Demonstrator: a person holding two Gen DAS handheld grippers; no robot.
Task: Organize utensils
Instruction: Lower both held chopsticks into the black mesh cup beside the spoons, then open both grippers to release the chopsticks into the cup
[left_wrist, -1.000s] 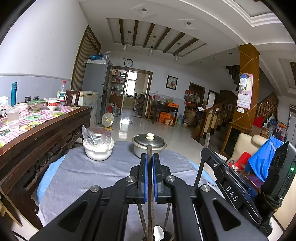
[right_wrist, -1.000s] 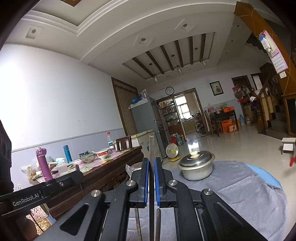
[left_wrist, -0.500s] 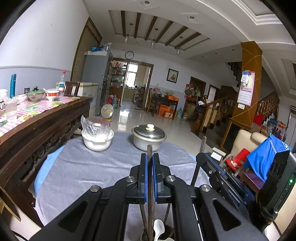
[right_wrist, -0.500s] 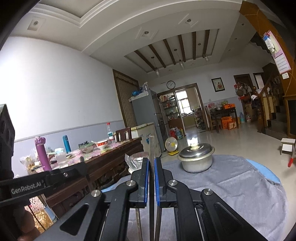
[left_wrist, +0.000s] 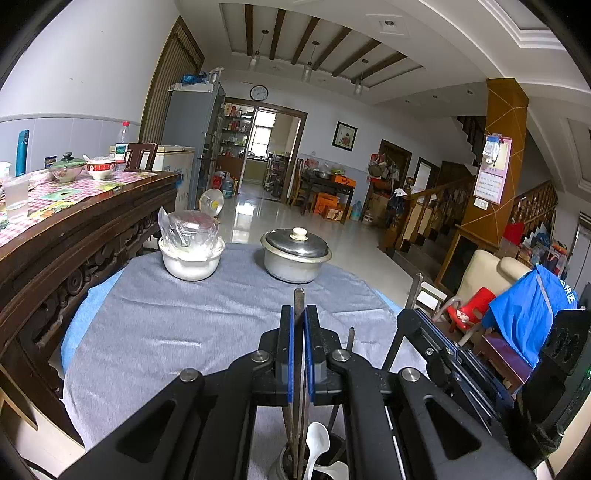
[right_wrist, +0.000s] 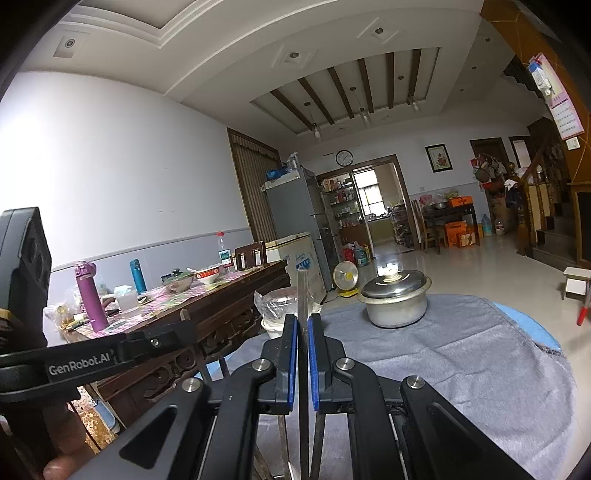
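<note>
My left gripper (left_wrist: 299, 314) is shut on a thin upright metal utensil handle (left_wrist: 299, 299), its tip poking above the blue pads. Directly below, at the frame's bottom, stands a dark utensil holder (left_wrist: 282, 459) with a white plastic spoon (left_wrist: 317, 441) and other metal handles in it. My right gripper (right_wrist: 302, 321) is shut on a flat metal utensil handle (right_wrist: 302, 291), also upright. In the left wrist view the right gripper's body (left_wrist: 443, 350) sits close on the right. The left gripper's body (right_wrist: 92, 360) shows at the left of the right wrist view.
A round table under a grey cloth (left_wrist: 166, 332) carries a lidded metal pot (left_wrist: 295, 254) and a white bowl with a plastic bag (left_wrist: 192, 251) at its far side. A carved wooden table (left_wrist: 74, 229) with dishes runs along the left. A hand (right_wrist: 59, 469) holds the left tool.
The left view has tilted downward: the pot and bowl sit higher in frame, and the holder and white spoon show more. The right gripper has sunk slightly. Both grips are unchanged.
</note>
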